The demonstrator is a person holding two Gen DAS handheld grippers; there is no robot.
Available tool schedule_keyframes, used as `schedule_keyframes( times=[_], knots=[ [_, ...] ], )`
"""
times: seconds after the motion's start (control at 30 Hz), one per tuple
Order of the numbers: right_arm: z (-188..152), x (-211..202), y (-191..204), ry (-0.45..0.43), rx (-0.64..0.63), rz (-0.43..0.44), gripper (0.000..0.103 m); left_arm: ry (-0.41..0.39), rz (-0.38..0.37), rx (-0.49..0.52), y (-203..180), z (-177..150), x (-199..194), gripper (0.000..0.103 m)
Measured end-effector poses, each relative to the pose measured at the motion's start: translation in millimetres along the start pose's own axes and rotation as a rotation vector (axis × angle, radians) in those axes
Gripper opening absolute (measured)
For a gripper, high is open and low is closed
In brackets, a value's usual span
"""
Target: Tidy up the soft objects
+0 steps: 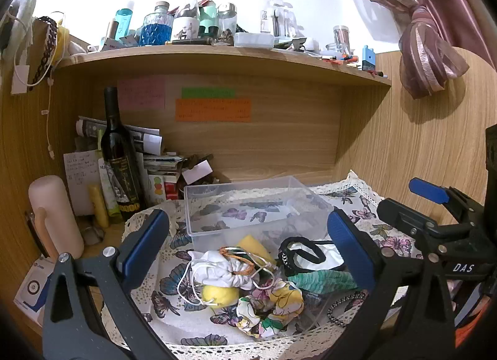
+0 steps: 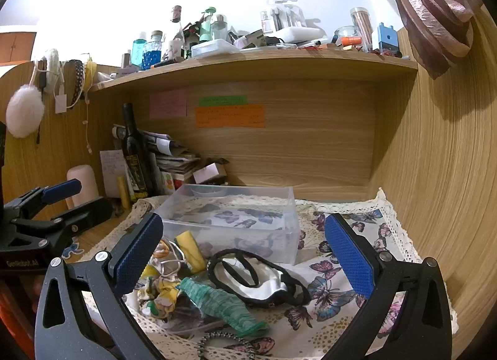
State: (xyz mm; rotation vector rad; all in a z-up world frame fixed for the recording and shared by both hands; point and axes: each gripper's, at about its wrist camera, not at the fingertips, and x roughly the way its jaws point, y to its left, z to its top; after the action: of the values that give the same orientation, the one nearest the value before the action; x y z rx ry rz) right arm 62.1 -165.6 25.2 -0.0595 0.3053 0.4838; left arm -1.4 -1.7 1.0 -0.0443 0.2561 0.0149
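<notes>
Blue-padded left tongs (image 1: pixel 248 245) and right tongs (image 2: pixel 245 251) both hang wide apart and empty over the soft pile: floral scrunchie (image 1: pixel 270 307), green scrunchie (image 2: pixel 222 304), white drawstring pouch (image 1: pixel 217 270), black-trimmed eye mask (image 2: pixel 264 282), all heaped on the butterfly cloth (image 2: pixel 329 288) on the desk. Just behind sits a clear plastic box (image 2: pixel 236 220), then a dark wine bottle (image 1: pixel 119 154) and the cluttered shelf (image 1: pixel 217 58).

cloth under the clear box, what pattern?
Butterfly print on the cloth, with a lace edge; right wrist view shows it best.
</notes>
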Motion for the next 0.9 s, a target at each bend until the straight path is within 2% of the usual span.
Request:
schedule_keyframes(
  times=[0.9],
  knots=[
    [0.7,-2.1,-0.5,0.003,0.011,0.005,0.103,-0.005,-0.007,-0.006,0.5,3.4,-0.8,0.103]
  ],
)
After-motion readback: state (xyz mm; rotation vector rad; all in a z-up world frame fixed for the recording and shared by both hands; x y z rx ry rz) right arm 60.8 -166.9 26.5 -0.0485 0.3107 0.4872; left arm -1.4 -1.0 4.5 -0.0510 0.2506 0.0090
